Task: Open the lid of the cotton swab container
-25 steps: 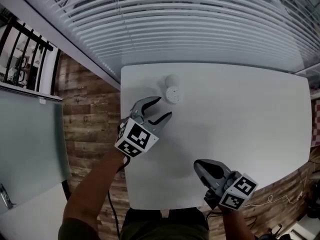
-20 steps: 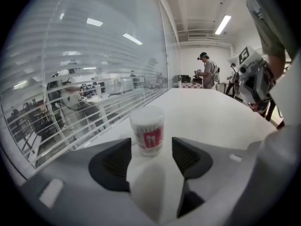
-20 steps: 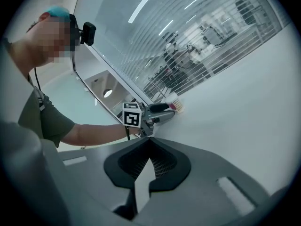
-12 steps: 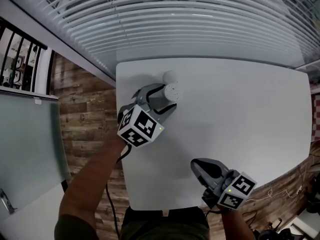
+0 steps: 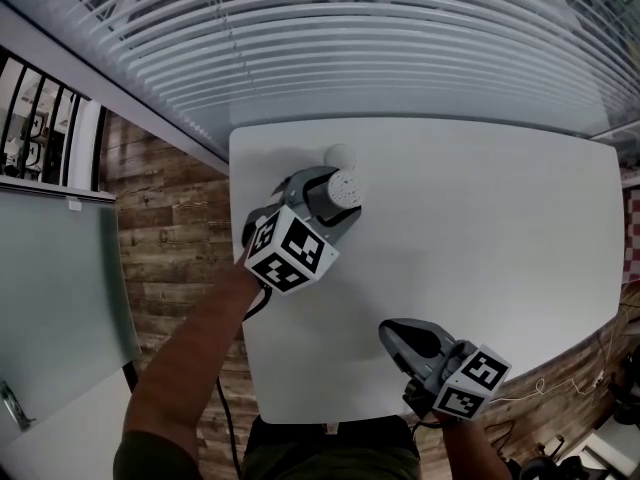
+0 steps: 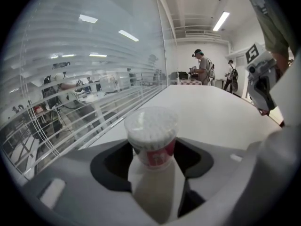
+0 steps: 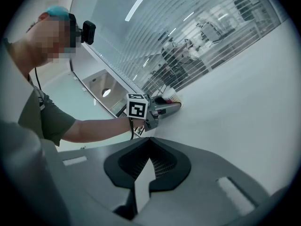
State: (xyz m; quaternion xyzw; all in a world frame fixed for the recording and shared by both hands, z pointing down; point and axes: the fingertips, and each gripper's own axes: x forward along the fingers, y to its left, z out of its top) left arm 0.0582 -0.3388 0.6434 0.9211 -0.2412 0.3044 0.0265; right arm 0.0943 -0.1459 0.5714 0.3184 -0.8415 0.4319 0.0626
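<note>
**Q:** Where is the cotton swab container (image 6: 151, 138), and what is holding it?

**A:** It stands upright on the white table (image 5: 480, 228), near the far left corner. The left gripper (image 5: 330, 203) has it between its jaws, which have just been opening and now stand wide, so nothing presses on it. The right gripper (image 5: 390, 330) is clenched shut and empty, well apart at the near edge.

**Q:** What could go wrong from here?

**A:** The container looks tall and light. If the jaws close off-centre, one could strike first and tip it or slide it toward the table's edge. A grip set too high would likely pinch the lid onto the body, and a hard squeeze could buckle thin plastic and scatter the swabs. The right gripper also has to open before it can take the lid; if it pulls while the left's hold is weak, the whole container may lift.

**Q:** How does the container look?

**A:** It is a clear, slightly tapered tub; white swab tips are packed at the top, and a red label band (image 6: 157, 157) sits lower down. I cannot tell whether a clear lid covers the tips. A small round white object (image 5: 340, 155) lies just beyond it, and I cannot tell what that is.
</note>
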